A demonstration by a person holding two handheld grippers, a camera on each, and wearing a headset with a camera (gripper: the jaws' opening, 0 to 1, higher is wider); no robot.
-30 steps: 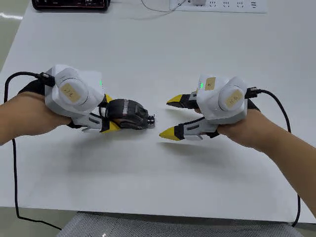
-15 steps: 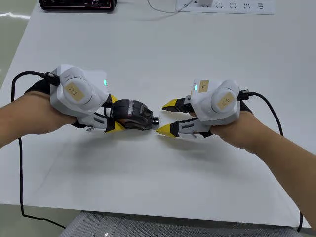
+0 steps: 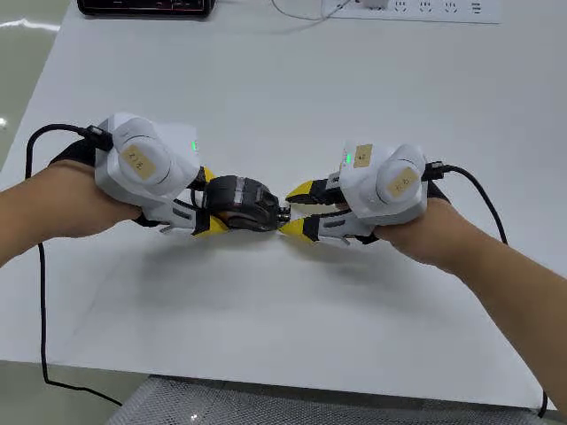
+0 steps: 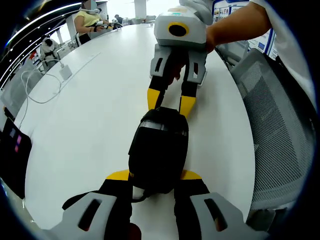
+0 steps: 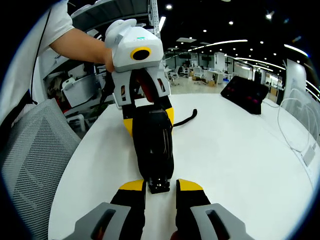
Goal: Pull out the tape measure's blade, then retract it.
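Mid-counter (image 3: pixel 266 88), the tape measure (image 3: pixel 241 203) sits clamped by its case in the left hand-held gripper (image 3: pixel 209 202). A second ago the right hand-held gripper (image 3: pixel 294 210) hung apart with its jaws wide. Now it has closed in on the blade's hook tab (image 5: pixel 159 187), jaws narrowed to either side of it – can't tell if they're pinching yet. Blade not out; the pull looks next. Bare counter lies open to the right for drawing it out – near edge is close below, power strip (image 3: pixel 416 9) well away at the far edge.
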